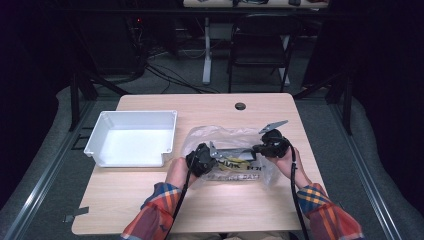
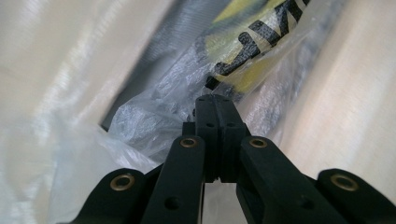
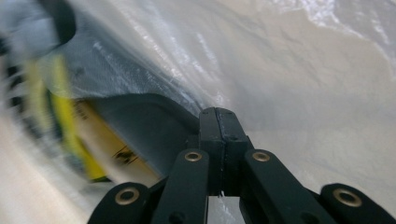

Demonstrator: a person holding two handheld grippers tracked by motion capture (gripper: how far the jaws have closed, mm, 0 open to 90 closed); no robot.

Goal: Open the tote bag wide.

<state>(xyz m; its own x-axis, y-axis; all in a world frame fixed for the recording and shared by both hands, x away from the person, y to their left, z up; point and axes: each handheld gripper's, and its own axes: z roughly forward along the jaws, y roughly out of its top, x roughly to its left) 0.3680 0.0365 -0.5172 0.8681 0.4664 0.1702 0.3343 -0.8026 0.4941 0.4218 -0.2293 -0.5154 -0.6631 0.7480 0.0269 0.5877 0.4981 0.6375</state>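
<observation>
Bag (image 1: 227, 150) lies crosswise between both hands — left gripper (image 1: 207, 154) and right gripper (image 1: 260, 148) each pinch plastic at opposite ends, fingers together; tray (image 1: 100, 131) left.

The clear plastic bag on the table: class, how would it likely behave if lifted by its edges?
The clear plastic bag looks thin and crinkled, so probably floppy and sagging. Its glossy film may slip. The yellow printed item inside could slide or weigh down the middle.
</observation>
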